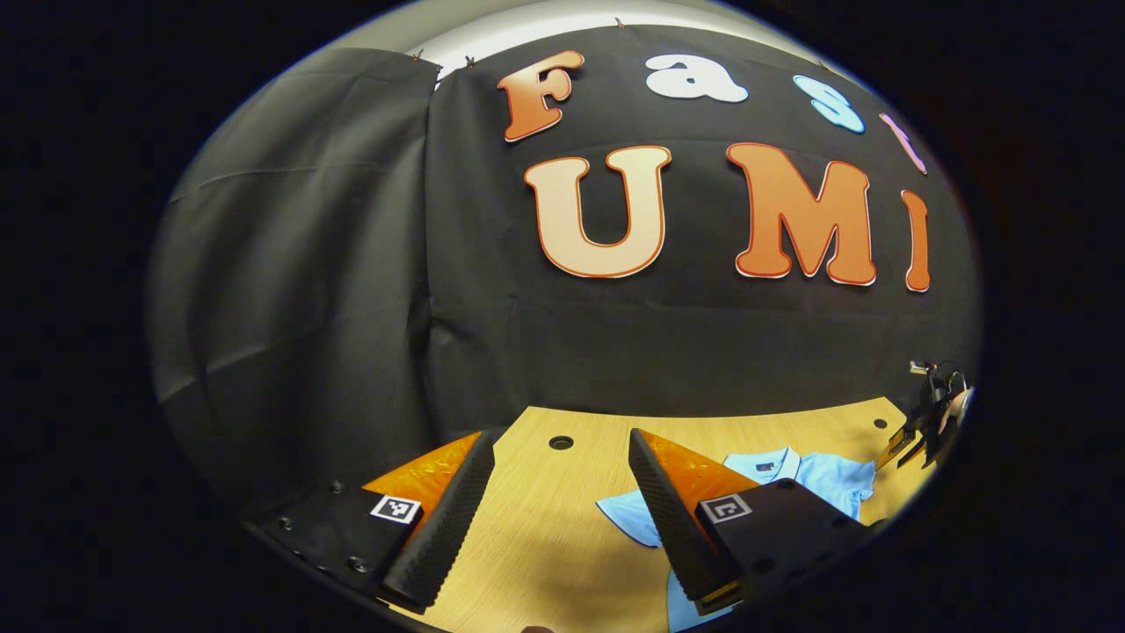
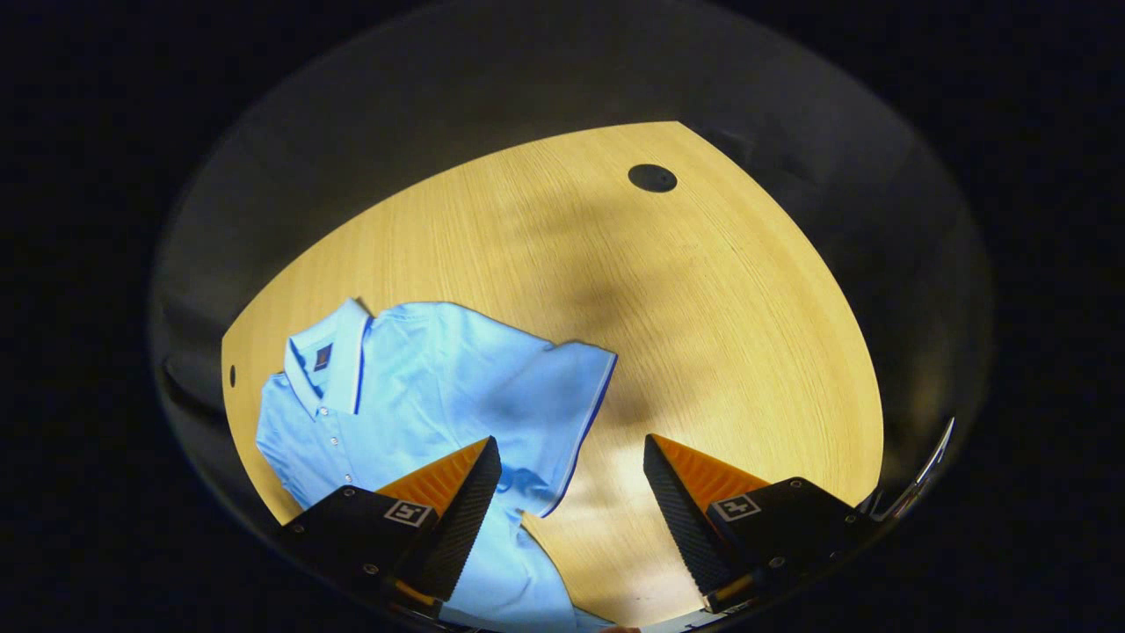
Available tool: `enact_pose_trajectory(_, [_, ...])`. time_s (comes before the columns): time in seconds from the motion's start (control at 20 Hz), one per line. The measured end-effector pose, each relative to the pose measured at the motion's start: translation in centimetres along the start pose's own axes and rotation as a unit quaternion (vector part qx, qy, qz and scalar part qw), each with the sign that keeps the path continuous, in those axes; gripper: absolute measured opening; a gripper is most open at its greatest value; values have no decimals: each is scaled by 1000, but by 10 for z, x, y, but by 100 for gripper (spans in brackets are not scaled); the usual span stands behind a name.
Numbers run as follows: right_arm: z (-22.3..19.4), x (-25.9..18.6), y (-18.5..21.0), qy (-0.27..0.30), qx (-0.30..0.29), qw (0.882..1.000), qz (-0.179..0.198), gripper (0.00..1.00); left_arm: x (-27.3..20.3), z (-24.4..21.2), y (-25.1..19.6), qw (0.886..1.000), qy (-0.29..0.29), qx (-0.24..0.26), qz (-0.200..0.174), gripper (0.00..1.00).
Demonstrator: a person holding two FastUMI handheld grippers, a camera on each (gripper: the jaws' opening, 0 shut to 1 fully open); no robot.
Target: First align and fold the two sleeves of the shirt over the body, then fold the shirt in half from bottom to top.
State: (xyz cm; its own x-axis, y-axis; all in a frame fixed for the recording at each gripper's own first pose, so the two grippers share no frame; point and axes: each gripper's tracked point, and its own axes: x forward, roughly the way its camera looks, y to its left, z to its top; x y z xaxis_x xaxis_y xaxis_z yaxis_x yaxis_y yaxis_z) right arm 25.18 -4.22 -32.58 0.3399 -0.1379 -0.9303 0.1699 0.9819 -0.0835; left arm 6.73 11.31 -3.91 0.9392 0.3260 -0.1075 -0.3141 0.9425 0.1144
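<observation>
Two grippers are mine, and both stand with jaws wide apart, gripping nothing. My left gripper [image 1: 562, 505] points level across the table [image 1: 545, 545], toward the black cloth wall [image 1: 352, 290]. Bare wood shows between its fingers, and a dark round hole [image 1: 561, 442] sits in the tabletop just beyond them. The shirt [image 1: 817, 479] lies flat to the right of this gripper, partly hidden behind its right finger; I see the collar and one short sleeve there. Farther right, at the table's edge, my other gripper shows small and dim.

My right gripper [image 2: 571, 501] looks down on the table [image 2: 703, 334]. The shirt [image 2: 422, 387] lies spread at the left, collar [image 2: 338, 365] toward the far left, buttons down the placket. One short sleeve [image 2: 562, 413] with a dark trimmed hem lies out flat between my fingers, its hem closer to the left one. My left finger [image 2: 466, 505] covers part of the shirt's body; I cannot tell if it touches the cloth. My right finger [image 2: 681, 510] is over bare wood. Another hole [image 2: 652, 178] lies far across the table.
</observation>
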Motion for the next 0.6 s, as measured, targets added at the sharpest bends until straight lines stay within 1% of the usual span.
enact_pose_trajectory(0.15, [-3, 14, -5, 21, 2, 1000, -12, 99, 1, -6, 6, 1000, 7, -1, 8, 100])
enact_pose_trajectory(0.45, [-9, 27, -7, 43, -2, 999, -15, 98, 4, -17, 12, 1000, 21, -6, 19, 100])
enact_pose_trajectory(0.5, [-9, 28, -8, 44, -2, 999, -17, 95, 4, -16, 11, 1000, 22, -5, 20, 100])
enact_pose_trajectory(0.55, [-10, 29, -9, 46, -4, 999, -18, 88, 3, -17, 12, 1000, 22, -4, 22, 99])
enact_pose_trajectory(0.6, [-13, 31, -8, 50, -5, 999, -18, 84, 3, -17, 14, 999, 22, -3, 24, 100])
